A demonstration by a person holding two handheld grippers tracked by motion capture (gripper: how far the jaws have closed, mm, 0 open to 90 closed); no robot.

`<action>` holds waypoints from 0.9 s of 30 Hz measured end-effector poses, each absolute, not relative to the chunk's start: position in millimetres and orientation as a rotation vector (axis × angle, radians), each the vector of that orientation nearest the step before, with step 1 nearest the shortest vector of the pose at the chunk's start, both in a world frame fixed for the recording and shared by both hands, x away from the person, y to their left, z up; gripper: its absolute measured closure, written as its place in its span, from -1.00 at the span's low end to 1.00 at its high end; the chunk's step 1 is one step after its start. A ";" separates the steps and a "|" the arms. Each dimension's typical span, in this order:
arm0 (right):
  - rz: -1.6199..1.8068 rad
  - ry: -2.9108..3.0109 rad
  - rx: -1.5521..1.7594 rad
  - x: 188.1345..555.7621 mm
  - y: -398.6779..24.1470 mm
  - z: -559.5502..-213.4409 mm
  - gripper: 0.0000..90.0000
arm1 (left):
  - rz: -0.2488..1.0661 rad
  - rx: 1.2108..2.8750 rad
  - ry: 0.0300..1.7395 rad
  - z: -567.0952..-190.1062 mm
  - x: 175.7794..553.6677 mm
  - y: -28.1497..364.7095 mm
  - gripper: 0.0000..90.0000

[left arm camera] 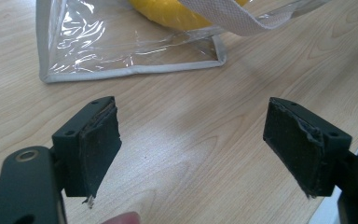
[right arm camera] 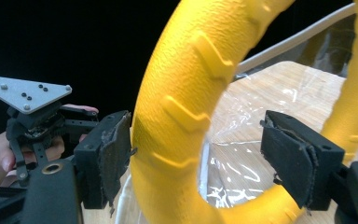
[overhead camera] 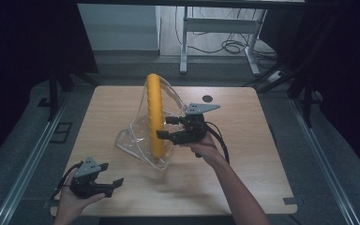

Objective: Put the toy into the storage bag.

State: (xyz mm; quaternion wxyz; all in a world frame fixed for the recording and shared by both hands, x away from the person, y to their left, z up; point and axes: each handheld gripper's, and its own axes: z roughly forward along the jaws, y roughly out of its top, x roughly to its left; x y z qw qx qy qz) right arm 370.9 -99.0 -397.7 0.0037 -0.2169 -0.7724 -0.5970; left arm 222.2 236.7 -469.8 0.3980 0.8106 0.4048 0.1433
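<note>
A yellow ribbed ring [overhead camera: 155, 117] stands upright inside a clear plastic bag [overhead camera: 131, 138] with pale edging, in the middle of the wooden table [overhead camera: 243, 154]. My right gripper [overhead camera: 165, 127] is at the ring's right side, open. In the right gripper view its jaws straddle the ring's rim [right arm camera: 182, 93]: the left pad sits against it and the right pad stands well off. My left gripper [overhead camera: 112, 173] is held open near the table's front left corner with nothing between its jaws [left arm camera: 191, 149]. It points at the bag's bottom edge [left arm camera: 121, 46].
The bag's white woven strap [left arm camera: 233, 18] hangs over the ring. A small black disc [overhead camera: 207, 98] sits on the table behind the right gripper. Beyond the table stand a white desk frame [overhead camera: 215, 28] and floor cables [overhead camera: 234, 47]. Dark curtains close both sides.
</note>
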 end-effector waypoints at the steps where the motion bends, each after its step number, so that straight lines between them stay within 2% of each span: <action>1: -1.877 -2.422 -0.686 370.4 -100.8 -398.0 -0.46 | 0.364 2.055 1.024 -469.9 222.3 236.8 -0.59; 16: -1.939 -2.457 -0.760 352.3 -151.0 -406.9 -0.38 | 0.363 2.060 1.025 -471.1 222.9 235.1 -0.59; 27: -1.928 -2.546 -0.864 335.1 -192.5 -433.7 -0.29 | 0.363 2.061 1.029 -471.1 223.0 234.7 -0.59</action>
